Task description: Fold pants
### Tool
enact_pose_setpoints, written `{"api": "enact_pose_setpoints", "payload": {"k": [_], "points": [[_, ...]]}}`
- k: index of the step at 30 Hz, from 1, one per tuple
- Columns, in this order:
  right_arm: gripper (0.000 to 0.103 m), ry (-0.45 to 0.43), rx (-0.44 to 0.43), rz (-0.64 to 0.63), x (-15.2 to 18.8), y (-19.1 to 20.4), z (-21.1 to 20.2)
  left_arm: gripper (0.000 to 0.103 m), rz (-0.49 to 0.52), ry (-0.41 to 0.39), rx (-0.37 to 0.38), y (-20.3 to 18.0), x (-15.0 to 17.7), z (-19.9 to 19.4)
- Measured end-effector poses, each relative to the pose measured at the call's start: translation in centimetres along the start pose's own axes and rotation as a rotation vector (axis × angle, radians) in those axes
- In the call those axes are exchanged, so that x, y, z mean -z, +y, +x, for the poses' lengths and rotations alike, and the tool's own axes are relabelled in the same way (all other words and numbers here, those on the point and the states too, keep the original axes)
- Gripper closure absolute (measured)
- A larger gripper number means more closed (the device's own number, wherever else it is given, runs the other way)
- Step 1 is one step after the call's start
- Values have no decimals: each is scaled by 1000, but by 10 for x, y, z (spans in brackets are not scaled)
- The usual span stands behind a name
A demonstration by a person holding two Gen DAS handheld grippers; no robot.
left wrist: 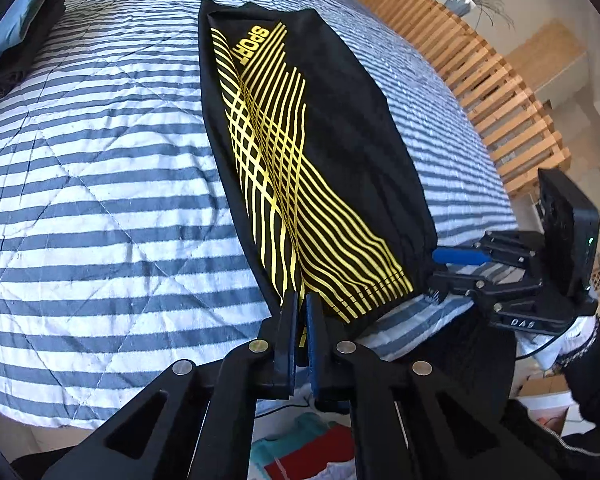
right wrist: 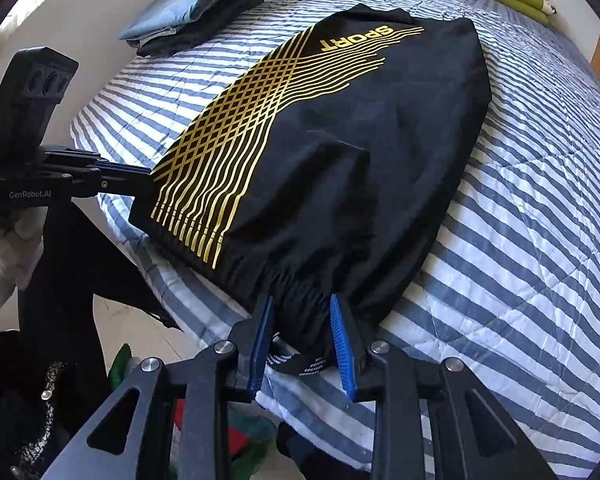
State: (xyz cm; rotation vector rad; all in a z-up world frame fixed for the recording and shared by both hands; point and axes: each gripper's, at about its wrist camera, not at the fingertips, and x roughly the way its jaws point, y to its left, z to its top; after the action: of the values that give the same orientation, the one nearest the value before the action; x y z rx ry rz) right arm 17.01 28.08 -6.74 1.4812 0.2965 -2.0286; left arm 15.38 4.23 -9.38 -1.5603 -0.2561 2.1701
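Item: black pants (right wrist: 340, 160) with yellow line print and the word SPORT, lying flat on a blue-and-white striped quilt (left wrist: 100, 200) at the bed's near edge. The near hem lies along the quilt's edge, directly under both claws. Open quilt extends ahead of both claws and to either side of the garment.

Left gripper (left wrist: 301, 304): angled steeply down, jaws closed tight on the near corner of the pants at the yellow print.

Right gripper (right wrist: 302, 308): angled steeply down, blue pads partly apart, gathered waistband cloth between them with a drawstring (right wrist: 300, 364) hanging below; whether the pads press cannot be told. A gloved hand (right wrist: 8, 256) shows behind the left claw.

Surroundings: folded clothes stack (right wrist: 196, 12) far ahead-left of the right claw; wooden slatted frame (left wrist: 480, 80) ahead-right of the left claw; mixed clothing on the floor (right wrist: 236, 436) below both claws.
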Motion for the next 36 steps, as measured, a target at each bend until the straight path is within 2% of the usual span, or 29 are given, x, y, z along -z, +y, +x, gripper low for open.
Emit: {"api": "enact_pose_setpoints", "payload": {"k": [2,4,6,8,11,14,16,18,19,22,26,31,34,36], "points": [[77,-16,-7,-12,-3,3,-10,97,42,-7,-54,-6,2,0],[77,-57,-52,9,-10,0,-23,96,46,-7,-46,-6,-5,-6],[77,-122,-92,43,-21,-3,-36,94,77,-52,-63,-10,-17,-20],[77,-180,-93,80,-33,-4,-39,89,112,-98,-67,-10,-37,-31],[77,-251,-62,143,-55,-4,-23,88,141,-143,-103,-8,-82,-35],[77,-216,-34,184,-63,-10,7,87,152,-152,-127,-5,-132,-19],[77,-181,-64,212,-53,-17,27,87,146,-147,-122,0,-164,-3],[79,-184,-90,235,-40,-25,36,87,147,-129,-110,0,-191,20],[79,-207,-88,226,-37,-25,34,87,145,-120,-108,2,-204,32],[79,-189,-39,139,-39,-15,36,87,116,-114,-108,6,-243,71],[76,-185,-21,123,-40,-9,38,87,60,-114,-90,20,-288,113],[76,-175,-69,162,-49,-17,42,87,8,-79,-107,37,-324,151],[76,-173,-72,162,-52,-18,42,87,-9,-103,-91,49,-341,157],[76,-173,-67,153,-50,-14,42,87,3,-146,-159,52,-352,154]]}}
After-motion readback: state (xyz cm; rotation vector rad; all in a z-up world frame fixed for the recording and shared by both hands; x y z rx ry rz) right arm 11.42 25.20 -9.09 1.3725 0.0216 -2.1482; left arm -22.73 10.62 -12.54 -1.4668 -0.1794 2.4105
